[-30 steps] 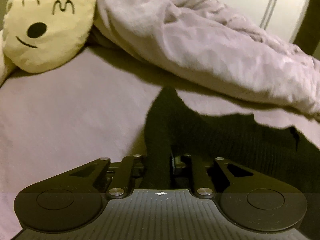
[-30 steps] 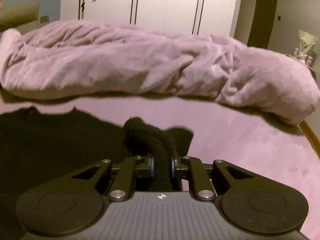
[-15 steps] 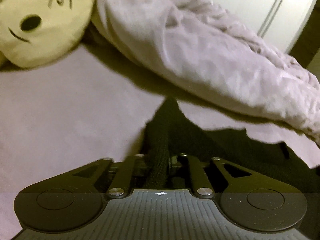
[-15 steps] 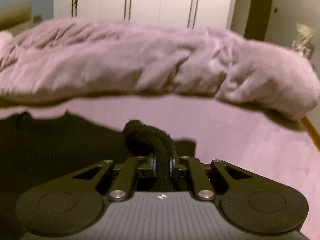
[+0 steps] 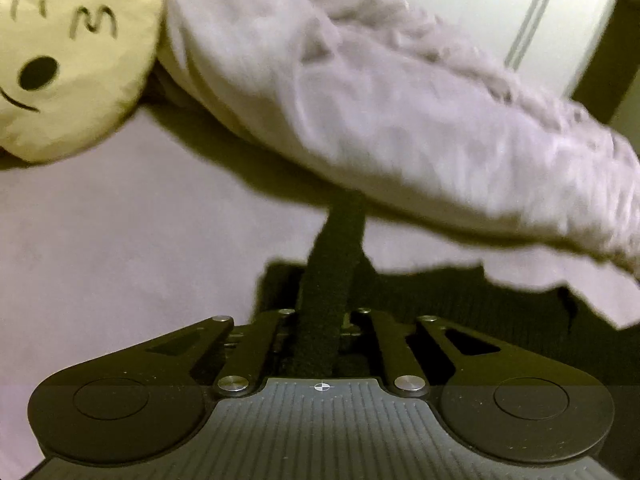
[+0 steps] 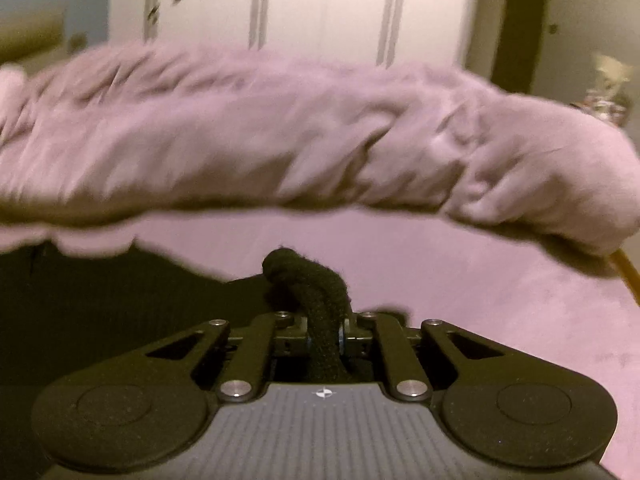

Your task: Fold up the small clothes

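A black knitted garment (image 5: 460, 304) lies spread on the lilac bed sheet (image 5: 120, 248). My left gripper (image 5: 322, 320) is shut on a bunched strip of the garment's left edge, which rises in a dark fold ahead of the jaws. My right gripper (image 6: 324, 328) is shut on a rolled bunch of the garment (image 6: 308, 280) at its right edge. The rest of the garment (image 6: 100, 300) spreads to the left in the right wrist view. Both grippers hold the fabric a little above the sheet.
A rumpled lilac blanket (image 5: 400, 120) lies heaped across the bed just beyond the garment, also seen in the right wrist view (image 6: 280, 140). A cream plush pillow with a face (image 5: 68, 52) sits at the far left. White wardrobe doors (image 6: 320, 8) stand behind.
Both grippers have moved forward toward the blanket, carrying the garment's edges with them. The blanket now looms closer and the visible black fabric ahead has shrunk. Both stay shut.
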A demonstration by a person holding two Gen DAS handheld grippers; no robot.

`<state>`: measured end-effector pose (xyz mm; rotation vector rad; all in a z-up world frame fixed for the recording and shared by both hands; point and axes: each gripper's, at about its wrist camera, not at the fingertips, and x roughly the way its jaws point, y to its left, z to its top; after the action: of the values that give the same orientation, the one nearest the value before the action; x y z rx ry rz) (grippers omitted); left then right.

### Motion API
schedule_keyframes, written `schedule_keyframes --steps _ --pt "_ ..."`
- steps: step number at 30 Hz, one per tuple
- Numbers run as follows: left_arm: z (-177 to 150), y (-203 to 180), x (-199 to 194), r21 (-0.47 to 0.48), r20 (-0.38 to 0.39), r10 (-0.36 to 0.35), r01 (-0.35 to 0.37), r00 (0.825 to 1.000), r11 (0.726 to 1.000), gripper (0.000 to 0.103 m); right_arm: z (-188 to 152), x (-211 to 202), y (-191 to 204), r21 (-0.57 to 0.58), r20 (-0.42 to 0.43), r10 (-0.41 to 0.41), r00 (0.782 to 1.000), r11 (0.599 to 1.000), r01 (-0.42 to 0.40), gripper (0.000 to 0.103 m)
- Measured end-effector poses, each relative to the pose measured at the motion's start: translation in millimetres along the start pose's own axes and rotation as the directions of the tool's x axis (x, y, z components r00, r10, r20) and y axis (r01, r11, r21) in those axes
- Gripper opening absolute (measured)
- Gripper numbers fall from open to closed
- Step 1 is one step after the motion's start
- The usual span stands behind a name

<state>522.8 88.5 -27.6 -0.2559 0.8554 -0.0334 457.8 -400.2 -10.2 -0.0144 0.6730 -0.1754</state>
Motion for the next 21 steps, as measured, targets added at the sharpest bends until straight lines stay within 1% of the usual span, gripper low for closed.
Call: schedule_keyframes --steps 3,5,6,8,9,10,11,12,13,14,15,16,17,19,20,21 --pt "11 10 -4 -0.077 0.037 -0.014 0.017 0.999 0.997 0.008 8 -3 -10 0.043 0.04 -0.022 0.999 0.999 0.021 0.009" --pt "13 14 -3 -0.117 0.046 0.003 0.003 0.999 0.993 0.008 12 -1 -11 0.064 0.047 -0.031 0.998 0.998 0.028 0.01" --pt "12 14 0 -0.122 0.045 0.003 0.002 0.999 0.993 0.008 11 2 -10 0.069 0.048 -0.04 0.998 0.997 0.036 0.01" --pt "9 11 4 -0.087 0.042 0.019 -0.015 0.999 0.996 0.01 9 8 -8 0.064 0.044 -0.053 0.998 0.997 0.05 0.012" --pt "6 8 6 -0.061 0.031 0.043 -0.041 0.999 0.997 0.019 8 12 -7 0.063 0.032 -0.061 0.998 0.996 0.059 0.024" --pt "3 5 7 -0.042 0.027 0.081 -0.08 0.996 0.996 0.039 6 16 -7 0.066 0.007 -0.075 0.997 0.995 0.074 0.038" --pt "0 4 5 -0.04 0.035 0.133 -0.132 0.99 0.99 0.051 4 18 -8 0.073 -0.008 -0.103 0.995 0.992 0.103 0.042" --pt "-3 6 1 -0.051 0.047 0.157 -0.155 0.986 0.987 0.062 -1 14 -11 0.088 -0.012 -0.133 0.991 0.987 0.133 0.044" --pt "-7 10 -3 -0.064 0.047 0.141 -0.138 0.989 0.988 0.069 -5 7 -13 0.111 -0.005 -0.147 0.989 0.983 0.146 0.045" --pt "-9 15 -7 -0.081 0.032 0.121 -0.119 0.992 0.99 0.075 -10 -3 -14 0.133 0.002 -0.156 0.988 0.979 0.154 0.046" --pt "-14 20 -12 -0.097 0.017 0.112 -0.11 0.994 0.989 0.083 -17 -14 -14 0.155 0.007 -0.16 0.987 0.975 0.157 0.048" --pt "-20 24 -18 -0.109 0.006 0.113 -0.111 0.994 0.988 0.086 -24 -26 -13 0.174 0.011 -0.143 0.99 0.975 0.139 0.048" --pt "-27 26 -23 -0.111 -0.002 0.106 -0.105 0.994 0.988 0.086 -31 -37 -11 0.193 0.014 -0.118 0.993 0.975 0.113 0.048" --pt "-42 28 -32 -0.095 -0.056 0.088 -0.093 0.995 0.991 0.087 -52 -63 -2 0.226 0.007 -0.064 0.998 0.972 0.061 0.048" --pt "-53 29 -38 -0.09 -0.083 0.092 -0.1 0.992 0.991 0.088 -60 -74 5 0.233 0.002 -0.042 0.999 0.972 0.041 0.048" --pt "-63 28 -44 -0.095 -0.097 0.097 -0.106 0.991 0.99 0.091 -71 -86 14 0.234 0.0 -0.007 1.0 0.972 0.007 0.048"
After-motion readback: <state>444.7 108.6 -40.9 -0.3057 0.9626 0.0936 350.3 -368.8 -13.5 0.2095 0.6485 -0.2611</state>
